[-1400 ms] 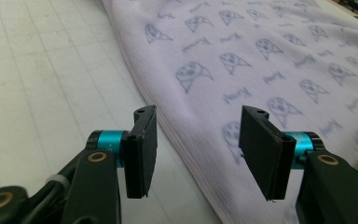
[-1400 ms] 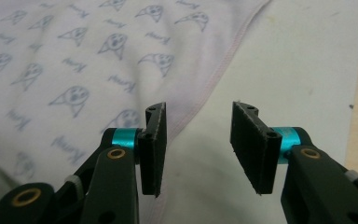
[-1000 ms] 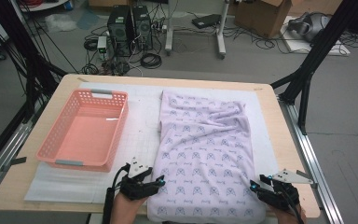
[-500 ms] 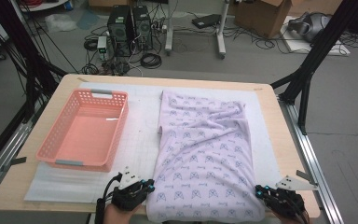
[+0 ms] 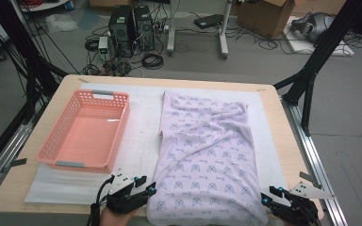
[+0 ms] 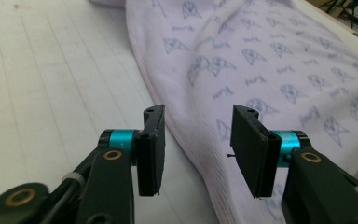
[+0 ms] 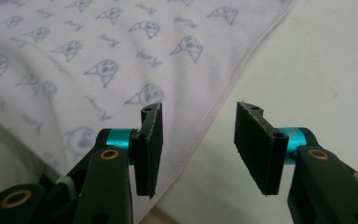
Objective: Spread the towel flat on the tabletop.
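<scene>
While both my hands hang at the near edge of the bench (image 5: 37, 188), the pale lilac cloth (image 5: 207, 160) with its little printed faces lies spread flat on the white mat (image 5: 141, 122), running from six o'clock up toward twelve. My left gripper (image 5: 143, 193) sits at about seven o'clock, just beside the cloth's near left corner. Its jaws have just been opening, and they stand apart, released, gripping nothing. Along that gripper's own view the hem of the cloth runs up between the two black pads (image 6: 151, 140), lying on the mat below them, not pinched.

Over at five o'clock, my right gripper (image 5: 275, 200) hangs by the near right corner. Those jaws too have just been opening. They're apart and let go. From its own view the cloth's stitched edge passes under the left pad (image 7: 149, 140), with bare mat showing through the gap.

Off at nine to ten o'clock, the pink basket (image 5: 66, 141) stands on the mat, well apart from the cloth. Creases bunch across the cloth's far half, toward one o'clock.
</scene>
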The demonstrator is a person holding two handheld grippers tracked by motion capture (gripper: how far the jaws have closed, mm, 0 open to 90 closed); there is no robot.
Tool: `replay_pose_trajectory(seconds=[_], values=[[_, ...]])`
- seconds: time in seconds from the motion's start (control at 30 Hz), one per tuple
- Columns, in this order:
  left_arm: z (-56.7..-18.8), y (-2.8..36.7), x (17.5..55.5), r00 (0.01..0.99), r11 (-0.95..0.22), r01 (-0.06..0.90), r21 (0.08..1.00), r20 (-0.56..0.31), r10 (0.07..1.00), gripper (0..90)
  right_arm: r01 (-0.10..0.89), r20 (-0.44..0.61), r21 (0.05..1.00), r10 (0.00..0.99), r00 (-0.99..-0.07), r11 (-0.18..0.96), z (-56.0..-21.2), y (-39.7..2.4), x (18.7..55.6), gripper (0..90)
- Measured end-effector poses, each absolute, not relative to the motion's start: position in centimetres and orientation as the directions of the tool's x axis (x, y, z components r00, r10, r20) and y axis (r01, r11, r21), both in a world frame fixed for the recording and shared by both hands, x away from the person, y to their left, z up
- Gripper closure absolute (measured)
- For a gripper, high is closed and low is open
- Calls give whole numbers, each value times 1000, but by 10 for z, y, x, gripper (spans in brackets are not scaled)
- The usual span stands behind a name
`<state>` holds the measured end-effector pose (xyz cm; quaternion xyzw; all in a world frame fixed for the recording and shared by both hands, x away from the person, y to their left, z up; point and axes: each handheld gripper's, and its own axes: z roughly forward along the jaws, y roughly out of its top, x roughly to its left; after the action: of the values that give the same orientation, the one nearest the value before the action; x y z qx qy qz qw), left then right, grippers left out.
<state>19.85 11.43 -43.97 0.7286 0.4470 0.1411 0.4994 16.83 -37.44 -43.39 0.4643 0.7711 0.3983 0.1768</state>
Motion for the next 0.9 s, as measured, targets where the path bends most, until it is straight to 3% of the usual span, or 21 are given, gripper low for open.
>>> replay_pose_trajectory(seconds=[0.2, 0.33, 0.4, 0.47, 0.53, 0.6, 0.9], values=[[-445, 98, 223, 578, -141, 545, 826, -248, 778, 438, 573, 79, 783, 876, -475, 241, -437, -365, 191, 481], [-455, 88, 222, 573, -191, 561, 805, -212, 791, 442, 593, 56, 754, 872, -487, 283, -445, -352, 205, 503], [-456, 84, 217, 584, -225, 532, 816, -162, 795, 477, 595, 29, 743, 873, -487, 307, -448, -347, 205, 523], [-456, 83, 212, 585, -269, 501, 822, -93, 806, 659, 596, 26, 741, 873, -487, 311, -447, -348, 204, 633], [-454, 85, 210, 599, -275, 519, 810, -115, 792, 857, 596, 40, 739, 863, -504, 313, -446, -350, 201, 790], [-452, 86, 207, 611, -289, 519, 805, -114, 783, 860, 591, 35, 738, 856, -517, 327, -445, -349, 197, 834], [-454, 98, 190, 616, -233, 543, 807, -194, 763, 857, 592, 87, 741, 829, -552, 316, -445, -362, 180, 836]])
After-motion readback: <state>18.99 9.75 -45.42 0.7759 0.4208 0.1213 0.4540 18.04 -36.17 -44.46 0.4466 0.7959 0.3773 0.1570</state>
